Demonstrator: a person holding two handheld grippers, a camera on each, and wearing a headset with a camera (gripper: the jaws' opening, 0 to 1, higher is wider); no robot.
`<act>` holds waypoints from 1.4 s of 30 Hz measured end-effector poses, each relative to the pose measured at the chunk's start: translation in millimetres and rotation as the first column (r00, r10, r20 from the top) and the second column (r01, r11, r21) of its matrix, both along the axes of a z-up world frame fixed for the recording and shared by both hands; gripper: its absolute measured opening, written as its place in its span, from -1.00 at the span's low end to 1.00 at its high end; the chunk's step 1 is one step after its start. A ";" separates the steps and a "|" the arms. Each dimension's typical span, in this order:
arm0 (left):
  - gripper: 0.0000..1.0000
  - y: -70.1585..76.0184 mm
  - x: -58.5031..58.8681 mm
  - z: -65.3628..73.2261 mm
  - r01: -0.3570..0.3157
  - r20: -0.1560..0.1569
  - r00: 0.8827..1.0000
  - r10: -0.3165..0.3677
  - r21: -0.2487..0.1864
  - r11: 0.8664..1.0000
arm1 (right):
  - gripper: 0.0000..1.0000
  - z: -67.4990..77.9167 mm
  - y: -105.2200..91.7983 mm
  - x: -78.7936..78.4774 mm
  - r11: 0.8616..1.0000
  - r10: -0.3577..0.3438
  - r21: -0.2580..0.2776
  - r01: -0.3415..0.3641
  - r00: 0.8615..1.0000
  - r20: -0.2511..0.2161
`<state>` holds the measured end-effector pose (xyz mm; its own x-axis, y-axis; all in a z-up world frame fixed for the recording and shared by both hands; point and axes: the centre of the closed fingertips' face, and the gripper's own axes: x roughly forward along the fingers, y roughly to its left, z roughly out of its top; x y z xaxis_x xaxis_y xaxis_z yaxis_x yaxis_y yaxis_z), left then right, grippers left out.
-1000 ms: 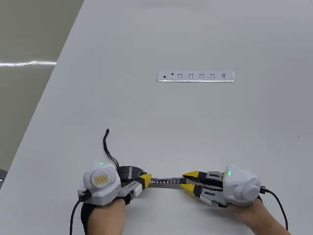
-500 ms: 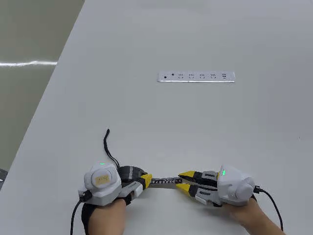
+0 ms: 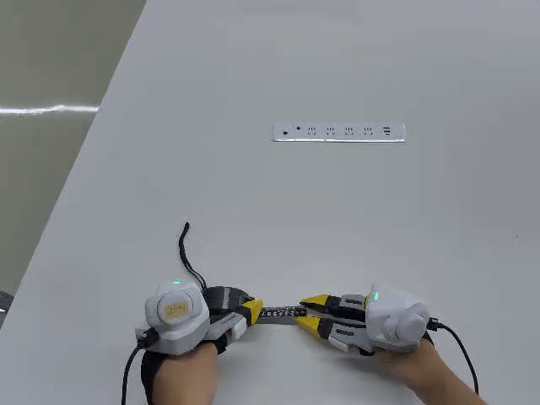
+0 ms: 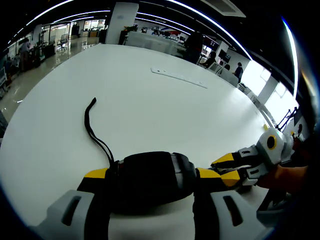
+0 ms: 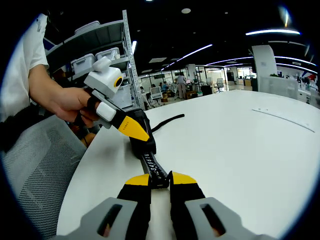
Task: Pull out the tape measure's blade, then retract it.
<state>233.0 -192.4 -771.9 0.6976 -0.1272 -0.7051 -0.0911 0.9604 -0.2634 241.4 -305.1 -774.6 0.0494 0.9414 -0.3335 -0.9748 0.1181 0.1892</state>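
You are clamping the tape measure (image 4: 150, 181) with your left gripper (image 4: 150, 175). Its yellow-tipped jaws are pressing against both sides of the black case, low on the white workbench (image 3: 253, 194) and close to your body. In the head view the case (image 3: 224, 299) is sitting between the left gripper (image 3: 245, 314) and your wrist. Its black wrist strap (image 3: 187, 253) is trailing away across the table.

With your right gripper (image 5: 160, 180) you are pinching the blade (image 5: 152, 167), and the two yellow tips are closing together on its free end. A short stretch of blade (image 3: 283, 313) is bridging the gap between the two grippers. The right gripper (image 3: 308, 310) is sitting near the case.

Black numerals are running along the blade in the right gripper view, but they are too small to read. The yellowish label (image 3: 175, 310) on top of the left gripper is also carrying print that I cannot make out.

A white power strip (image 3: 337, 132) is lying well apart from your work, farther up the table. Its sockets are facing upward.
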 end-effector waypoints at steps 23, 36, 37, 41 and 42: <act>0.27 0.3 0.1 -0.2 0.002 0.002 1.000 -0.002 0.000 1.000 | -0.76 -0.8 21.1 -5.4 1.000 0.009 -0.001 -0.009 1.000 -0.013; 0.26 -0.4 -0.1 1.3 0.004 0.002 1.000 -0.004 0.000 1.000 | -0.76 -4.2 31.1 -8.8 0.999 0.027 -0.022 -0.027 1.000 -0.006; 0.26 -0.2 0.0 0.9 0.003 0.002 1.000 -0.003 -0.001 1.000 | -0.76 -4.4 31.3 -8.4 0.999 0.026 -0.021 -0.026 1.000 -0.007; 0.26 -0.1 0.1 0.7 0.002 0.003 1.000 -0.002 -0.002 1.000 | -0.77 -3.5 32.6 -8.7 0.999 0.026 -0.020 -0.027 1.000 -0.014; 0.26 0.0 0.2 0.8 0.002 0.002 1.000 -0.002 -0.006 1.000 | -0.77 -5.1 33.0 -8.4 0.999 0.028 -0.019 -0.028 0.999 -0.016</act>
<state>233.2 -192.4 -771.2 0.6988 -0.1326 -0.7029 -0.0886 0.9591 -0.2690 233.0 -272.1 -779.7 0.0177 0.9357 -0.3524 -0.9747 0.0948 0.2026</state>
